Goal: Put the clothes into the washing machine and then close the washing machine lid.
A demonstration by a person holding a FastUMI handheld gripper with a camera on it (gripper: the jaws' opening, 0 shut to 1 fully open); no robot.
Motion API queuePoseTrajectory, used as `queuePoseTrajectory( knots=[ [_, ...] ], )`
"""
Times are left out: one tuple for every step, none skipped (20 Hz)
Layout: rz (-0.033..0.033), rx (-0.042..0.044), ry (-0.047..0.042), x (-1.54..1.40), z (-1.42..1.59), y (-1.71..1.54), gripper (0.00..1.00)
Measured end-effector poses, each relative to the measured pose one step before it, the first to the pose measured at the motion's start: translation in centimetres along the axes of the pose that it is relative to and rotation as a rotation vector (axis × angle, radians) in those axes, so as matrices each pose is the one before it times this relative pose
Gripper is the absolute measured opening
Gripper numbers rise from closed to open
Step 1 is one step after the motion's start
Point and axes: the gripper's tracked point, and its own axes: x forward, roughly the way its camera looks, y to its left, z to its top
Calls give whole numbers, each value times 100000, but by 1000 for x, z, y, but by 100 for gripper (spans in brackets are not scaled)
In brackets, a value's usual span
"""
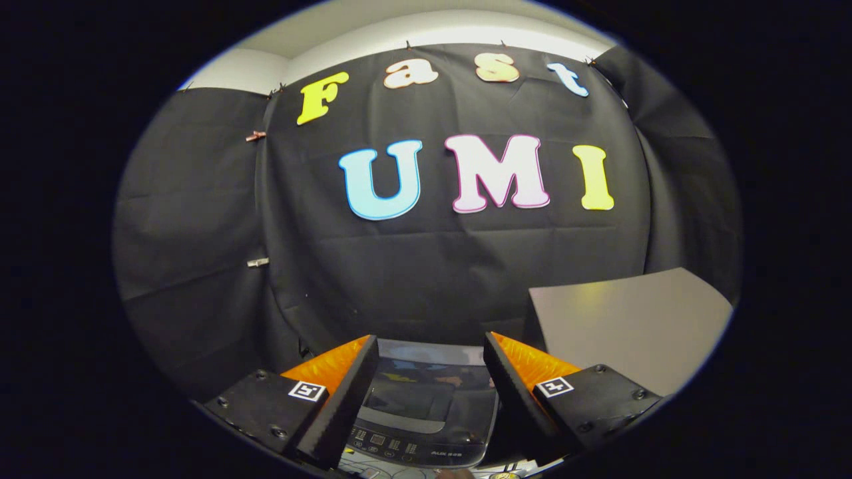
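the washing machine (426, 416) sits low between the two fingers of the claw (431, 372), seen from above and a little behind its front. its dark glossy lid (416, 399) lies flat and shut over the tub, and it mirrors the wall behind. along the near edge of the machine runs a control panel (406, 449) with small buttons and marks too small to make out. the claw is spread wide, its fingers standing apart on either side of the lid with nothing gripped between them, and whether they touch the machine cannot be told. to the right of the machine, just beyond the right finger, a plain grey tabletop (632, 319) slopes up and away. behind everything hangs the black cloth wall (200, 219) of the booth, pinned with small clips (256, 136) along its left seam, and above it a strip of pale ceiling (413, 23).
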Motion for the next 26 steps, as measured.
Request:
queuePoseTrajectory(
  knots=[
    [-51, -503, -2350, -943, 991, -681, 99],
    [-276, -186, -2963, -1121, 1206, -925, 99],
    [-540, -31, -3229, -1055, 1283, -1018, 99],
    [-967, 456, -2760, -1385, 1244, -168, 98],
    [-1371, 429, -2066, -1088, 814, -1352, 98],
    [-1520, -43, -1455, -934, 802, -1297, 98],
    [-1579, -586, -1025, -745, 495, -1177, 98],
    [-1641, -857, -1352, -800, 649, -1266, 98],
    [-1369, -1124, -1875, -798, 781, -1044, 98],
    [-913, -922, -1585, -784, 698, -926, 98],
    [-621, -564, -1739, -744, 543, -865, 98],
    [-624, -247, -1924, -769, 702, -799, 98],
    [-440, -238, -1995, -776, 614, -646, 98],
    [359, -407, -1550, -814, 580, -460, 98],
    [688, -518, -1143, -776, 260, -198, 98],
    [-116, -612, -1247, -955, 387, -503, 98],
    [-357, -345, -861, -735, 293, -535, 98],
    [-41, -173, -595, -737, 244, -335, 98],
    [-117, -236, -1120, -759, 320, -293, 98],
    [-308, -107, -1310, -639, 358, -374, 98],
    [-391, 37, -1084, -620, 300, -455, 98],
    [-462, -74, -1232, -576, 276, -360, 98],
    [-850, -122, -1030, -577, 168, -315, 98],
    [-1219, -497, -798, -507, 169, -535, 98],
    [-1405, -346, -624, -443, 128, -577, 98],
    [-1161, 36, -189, -309, 47, -475, 98]
  ],
)
